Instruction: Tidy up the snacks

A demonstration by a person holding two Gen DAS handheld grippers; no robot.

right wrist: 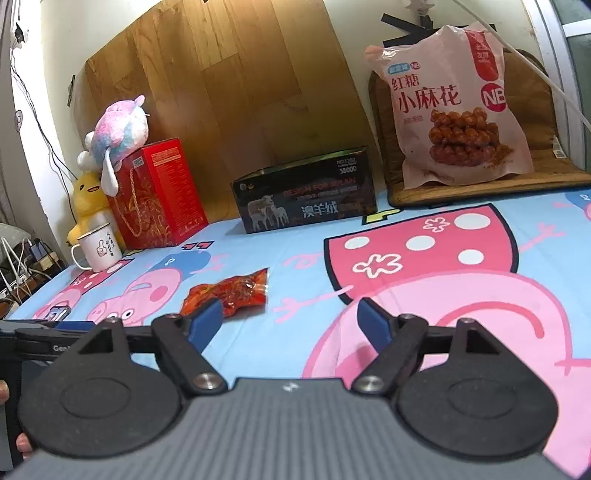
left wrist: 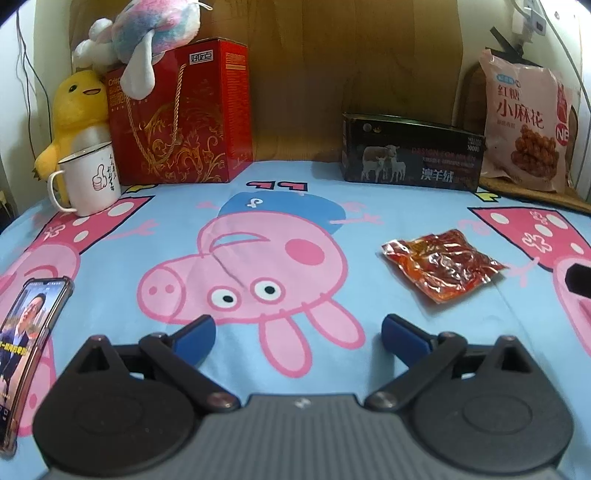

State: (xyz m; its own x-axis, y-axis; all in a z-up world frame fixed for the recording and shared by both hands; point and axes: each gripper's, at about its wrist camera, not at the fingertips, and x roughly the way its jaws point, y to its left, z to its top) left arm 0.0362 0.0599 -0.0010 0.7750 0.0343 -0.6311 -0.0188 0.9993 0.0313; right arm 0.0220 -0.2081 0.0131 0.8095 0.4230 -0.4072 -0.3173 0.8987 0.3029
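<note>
Tools hover low and level over the bed sheet: left tool and right tool both spread, holding nothing. The red snack packet lies flat on the sheet, right of the left tool and just beyond the right tool's left finger.

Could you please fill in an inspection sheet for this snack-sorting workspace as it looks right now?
Surface: cartoon pig sheet, flat, blue and pink.
Job's things: red snack packet lying flat mid-sheet; pink snack bag propped upright at the back right; open black box at the back.
Clutter: red gift box with a pastel plush toy on top; yellow duck plush; white mug; phone with its screen lit.
Grippers: left gripper open, empty; right gripper open, empty, near the packet.
Cables: white cable over the pink bag; wires off the left edge.
Surroundings: wooden board against the wall.
</note>
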